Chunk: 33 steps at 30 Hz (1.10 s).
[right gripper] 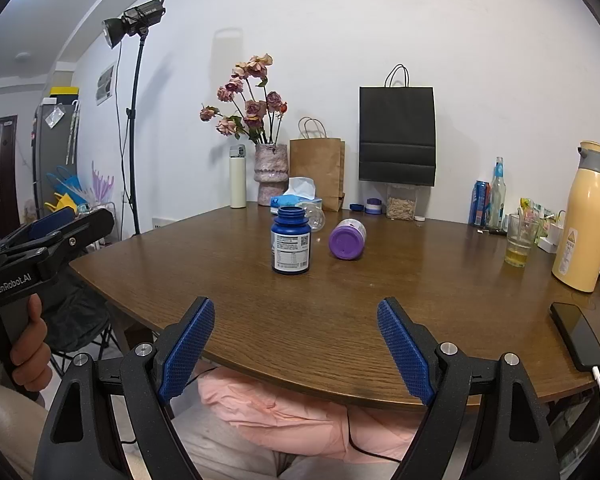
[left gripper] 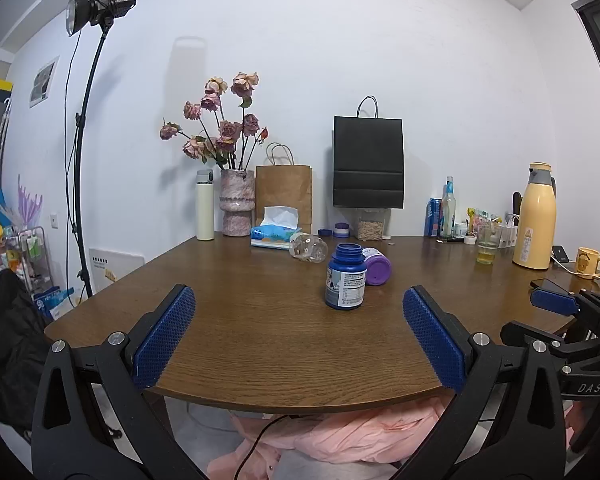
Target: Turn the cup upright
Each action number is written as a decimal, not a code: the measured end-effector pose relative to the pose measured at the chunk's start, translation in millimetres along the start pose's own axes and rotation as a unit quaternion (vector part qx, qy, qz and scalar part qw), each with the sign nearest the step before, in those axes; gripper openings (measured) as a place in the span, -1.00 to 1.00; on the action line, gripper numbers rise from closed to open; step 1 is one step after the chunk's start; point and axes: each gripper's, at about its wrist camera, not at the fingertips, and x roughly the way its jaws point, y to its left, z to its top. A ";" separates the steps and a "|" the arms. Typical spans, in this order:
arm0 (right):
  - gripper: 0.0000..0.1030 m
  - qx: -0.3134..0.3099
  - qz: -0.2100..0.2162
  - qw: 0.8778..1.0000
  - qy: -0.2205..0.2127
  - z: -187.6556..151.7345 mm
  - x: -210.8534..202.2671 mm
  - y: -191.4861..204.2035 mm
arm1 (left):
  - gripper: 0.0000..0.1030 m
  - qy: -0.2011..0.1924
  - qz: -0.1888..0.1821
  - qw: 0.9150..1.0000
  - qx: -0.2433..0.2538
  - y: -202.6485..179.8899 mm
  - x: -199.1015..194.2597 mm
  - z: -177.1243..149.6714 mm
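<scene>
A: Both grippers sit at the near edge of the wooden table (left gripper: pixel 260 332), and nothing is between their fingers. The left gripper (left gripper: pixel 300 332) has its jaws wide apart, blue pads facing each other over bare wood.

B: Same on the other side. The right gripper (right gripper: pixel 296 344) is spread just as wide, holding nothing. You can see it from the left camera too, off at the right edge, though from there I can't tell how its jaws stand.

A: Out in the middle of the table stands a blue bottle (left gripper: pixel 345 277), upright, no cap, mouth open to the ceiling. White label on its front.

B: And just behind it, to its right, the purple cup (right gripper: pixel 348 239) lies on its side. From the right camera its flat purple end faces us.

A: It's near the blue bottle; from the left camera the two overlap, so I can't say whether they touch. The right camera shows a gap between them.

B: Behind those, a clear plastic bottle (left gripper: pixel 309 247) also lies on its side, close to the tissue box (left gripper: pixel 274 228).

A: At the wall: dried roses in a pink vase (left gripper: pixel 238 208), a brown paper bag (left gripper: pixel 284 192), a black bag (left gripper: pixel 368 168).

B: Far right, a yellow flask (right gripper: pixel 584 220) and a phone (right gripper: pixel 578 336) on its cable.
</scene>
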 end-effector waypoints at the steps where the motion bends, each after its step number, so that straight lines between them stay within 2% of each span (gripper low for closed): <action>1: 0.70 -0.001 0.000 1.000 0.000 -0.1 -0.1 0.5 | 1.00 0.000 0.000 1.000 0.000 0.6 -0.3 0.5; 8: 0.70 0.002 -0.002 1.000 0.002 -0.1 1.4 -1.1 | 1.00 0.001 -0.003 1.000 -0.002 0.0 1.1 -0.6; 13: 0.70 -0.013 -0.029 0.999 0.004 5.5 15.5 -13.2 | 1.00 0.001 -0.002 1.000 0.017 -6.5 26.0 7.6; 17: 0.70 0.001 -0.034 0.999 0.012 27.4 51.0 -41.1 | 1.00 0.039 -0.029 0.999 0.002 -12.0 75.5 30.2; 20: 0.70 0.036 -0.031 0.998 0.050 49.0 96.3 -74.9 | 1.00 0.090 -0.067 0.994 -0.007 -21.6 124.2 49.7; 22: 0.70 0.056 -0.029 0.995 0.079 58.0 123.3 -95.3 | 1.00 0.130 -0.098 0.987 0.000 -34.6 161.4 63.1; 24: 0.70 0.070 -0.026 0.991 0.109 64.6 150.1 -115.7 | 1.00 0.178 -0.125 0.976 -0.008 -50.6 202.0 77.7; 26: 0.70 0.058 -0.028 0.988 0.141 69.0 177.2 -131.3 | 1.00 0.219 -0.153 0.963 -0.029 -64.9 239.1 92.2; 28: 0.70 0.045 -0.028 0.986 0.161 71.1 199.0 -144.4 | 1.00 0.252 -0.174 0.951 -0.027 -82.8 274.9 102.7; 29: 0.70 0.040 -0.027 0.984 0.172 71.7 208.2 -149.2 | 0.99 0.268 -0.164 0.949 -0.018 -92.1 292.3 105.4; 30: 0.70 0.034 -0.020 0.983 0.179 72.9 219.5 -156.6 | 0.99 0.294 -0.136 0.946 0.000 -104.5 320.2 106.3; 32: 0.70 0.026 -0.010 0.981 0.193 74.8 239.1 -168.5 | 0.90 0.338 -0.110 0.935 0.016 -117.8 358.0 101.4; 33: 0.70 0.024 -0.008 0.980 0.197 75.0 246.4 -172.5 | 0.86 0.367 -0.100 0.925 0.021 -123.9 379.1 95.9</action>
